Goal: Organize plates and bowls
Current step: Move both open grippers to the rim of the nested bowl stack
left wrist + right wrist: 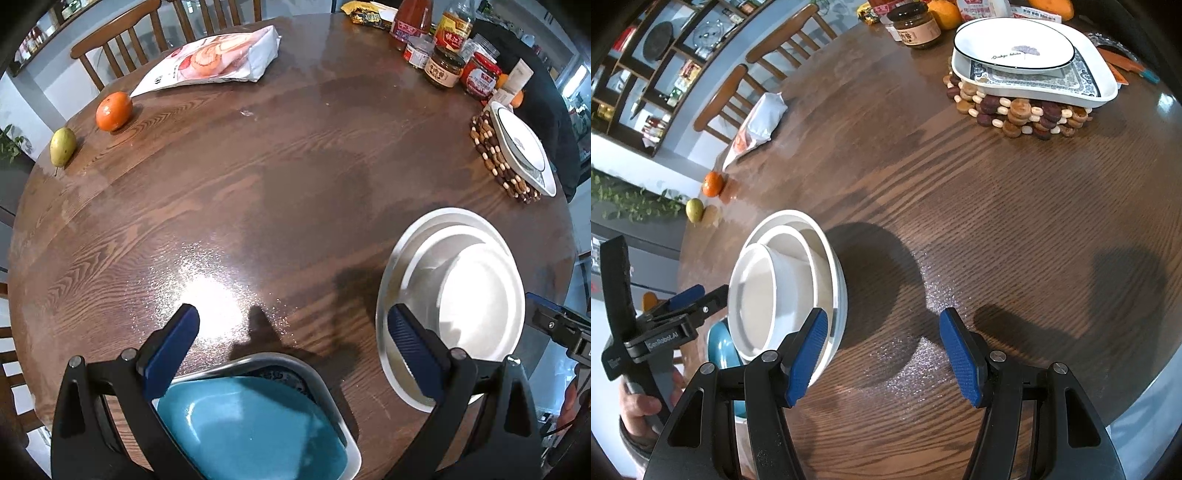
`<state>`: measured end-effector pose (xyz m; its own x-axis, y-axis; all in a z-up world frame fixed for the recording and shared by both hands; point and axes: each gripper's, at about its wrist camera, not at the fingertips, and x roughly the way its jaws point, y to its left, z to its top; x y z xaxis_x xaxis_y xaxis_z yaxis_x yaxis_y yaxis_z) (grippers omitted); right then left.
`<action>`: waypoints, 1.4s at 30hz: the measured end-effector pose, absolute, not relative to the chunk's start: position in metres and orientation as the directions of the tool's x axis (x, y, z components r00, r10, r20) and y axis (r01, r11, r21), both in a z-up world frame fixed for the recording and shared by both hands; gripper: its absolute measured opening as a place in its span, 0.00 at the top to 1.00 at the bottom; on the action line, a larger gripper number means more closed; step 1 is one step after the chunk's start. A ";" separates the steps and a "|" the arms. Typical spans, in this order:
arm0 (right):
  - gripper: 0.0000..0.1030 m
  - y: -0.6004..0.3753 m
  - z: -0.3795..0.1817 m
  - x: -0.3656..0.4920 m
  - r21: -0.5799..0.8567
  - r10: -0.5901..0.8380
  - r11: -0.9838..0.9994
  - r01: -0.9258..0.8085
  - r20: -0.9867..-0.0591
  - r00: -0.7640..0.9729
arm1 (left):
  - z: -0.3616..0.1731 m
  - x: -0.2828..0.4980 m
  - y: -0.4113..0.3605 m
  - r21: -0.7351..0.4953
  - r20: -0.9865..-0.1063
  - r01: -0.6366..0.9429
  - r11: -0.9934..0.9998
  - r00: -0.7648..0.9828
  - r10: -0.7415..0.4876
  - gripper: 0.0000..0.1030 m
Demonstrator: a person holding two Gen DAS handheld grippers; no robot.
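Tongs poised over sorted crockery

Left tongs hang spread and empty above the blue plate, which lies in a steel-rimmed dish directly below them. Right tongs are likewise spread, gripping nothing; nested white bowls sit just to their left (stacked by size, apparently to save counter space).

Round wooden table, nested white bowls, beaded trivet, orange, pear
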<state>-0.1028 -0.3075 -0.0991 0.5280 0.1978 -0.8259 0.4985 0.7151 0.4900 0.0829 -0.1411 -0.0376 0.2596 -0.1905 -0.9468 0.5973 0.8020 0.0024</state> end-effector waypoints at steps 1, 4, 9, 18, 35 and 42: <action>0.38 -0.307 -0.099 -0.102 0.486 0.194 0.718 0.498 -0.827 0.527 | -0.038 0.082 -0.142 0.009 -0.947 0.602 0.799 0.262 -0.186 0.02; 0.38 -0.306 -0.100 -0.101 0.475 0.188 0.726 0.497 -0.832 0.522 | -0.037 0.081 -0.144 0.021 -0.943 0.609 0.793 0.275 -0.186 0.02; 0.38 -0.304 -0.100 -0.098 0.456 0.173 0.740 0.495 -0.840 0.514 | -0.038 0.075 -0.149 0.041 -0.939 0.629 0.776 0.289 -0.185 0.02; 0.38 -0.302 -0.100 -0.097 0.446 0.164 0.743 0.499 -0.844 0.510 | -0.038 0.083 -0.147 0.017 -0.940 0.612 0.791 0.280 -0.196 0.01; 0.38 -0.301 -0.103 -0.097 0.446 0.166 0.744 0.498 -0.845 0.509 | -0.046 0.082 -0.149 0.046 -0.949 0.617 0.785 0.273 -0.159 0.02; 0.39 -0.295 -0.098 -0.095 0.406 0.127 0.771 0.490 -0.853 0.506 | -0.044 0.076 -0.152 0.107 -0.934 0.632 0.767 0.329 -0.141 0.02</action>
